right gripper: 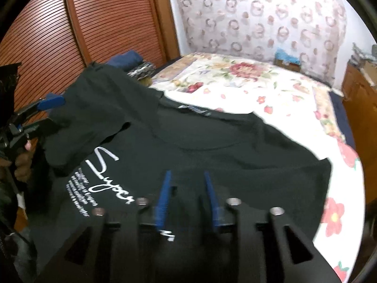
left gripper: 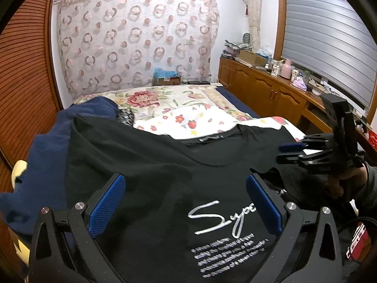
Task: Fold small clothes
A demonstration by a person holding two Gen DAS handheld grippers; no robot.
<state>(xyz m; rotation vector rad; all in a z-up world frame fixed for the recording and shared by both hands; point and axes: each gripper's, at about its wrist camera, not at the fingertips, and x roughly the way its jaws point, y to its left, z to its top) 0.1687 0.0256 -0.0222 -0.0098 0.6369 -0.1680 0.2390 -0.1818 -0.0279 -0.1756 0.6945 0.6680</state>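
Note:
A black T-shirt [left gripper: 150, 165] with white script print lies face up on the bed, collar toward the far end; it also shows in the right wrist view [right gripper: 235, 151]. My left gripper [left gripper: 185, 202] is wide open, hovering over the shirt's chest with nothing between its blue pads. In the right wrist view it [right gripper: 50, 110] sits at the shirt's left sleeve, which is lifted and folded inward. My right gripper [right gripper: 187, 198] is partly open over the shirt's right lower side, empty. In the left wrist view it [left gripper: 286, 152] is beside the right shoulder.
A dark navy garment [left gripper: 47, 146] lies heaped left of the shirt. The floral bedspread [left gripper: 188, 118] stretches beyond. A wooden louvred wardrobe [right gripper: 70, 23] stands left, a wooden cabinet [left gripper: 271, 87] with clutter along the right wall.

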